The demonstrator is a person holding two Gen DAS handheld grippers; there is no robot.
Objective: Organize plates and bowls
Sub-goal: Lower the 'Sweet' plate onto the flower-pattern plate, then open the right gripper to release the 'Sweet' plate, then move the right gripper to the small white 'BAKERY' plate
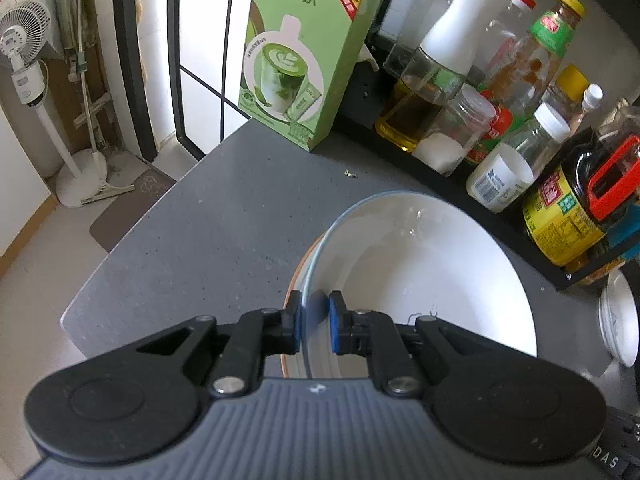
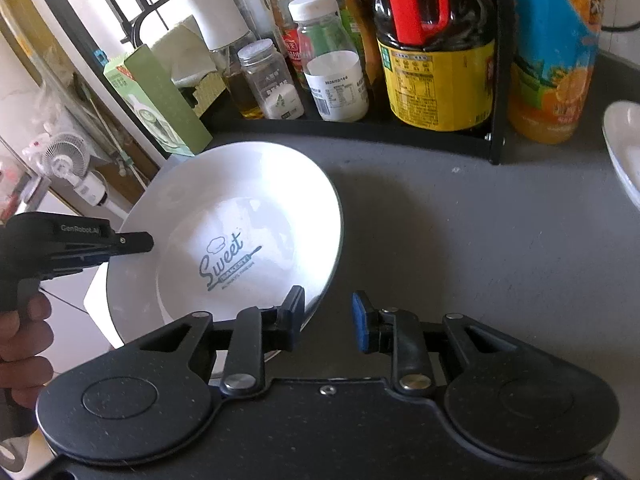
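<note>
A white deep plate (image 1: pixel 420 272) with a blue-grey rim lies over a second plate with an orange rim (image 1: pixel 298 272) on the grey counter (image 1: pixel 208 208). My left gripper (image 1: pixel 316 308) is shut on the white plate's left rim. In the right wrist view the same plate (image 2: pixel 240 208) shows a "Sweet Bakery" print, with the left gripper (image 2: pixel 138 242) clamped on its far-left edge. My right gripper (image 2: pixel 326 312) is open at the plate's near right rim. Its left finger (image 2: pixel 294 312) overlaps the plate, its blue pad (image 2: pixel 360 324) stands off over the counter, and neither presses the rim.
A black rack (image 2: pixel 496 80) of bottles and jars lines the back, with a large oil bottle (image 2: pixel 436 60) and an orange juice bottle (image 2: pixel 556 52). A green matcha box (image 1: pixel 296 60) stands at the far left. Another white dish (image 2: pixel 624 148) sits at right. The counter edge (image 1: pixel 120 240) drops to the floor.
</note>
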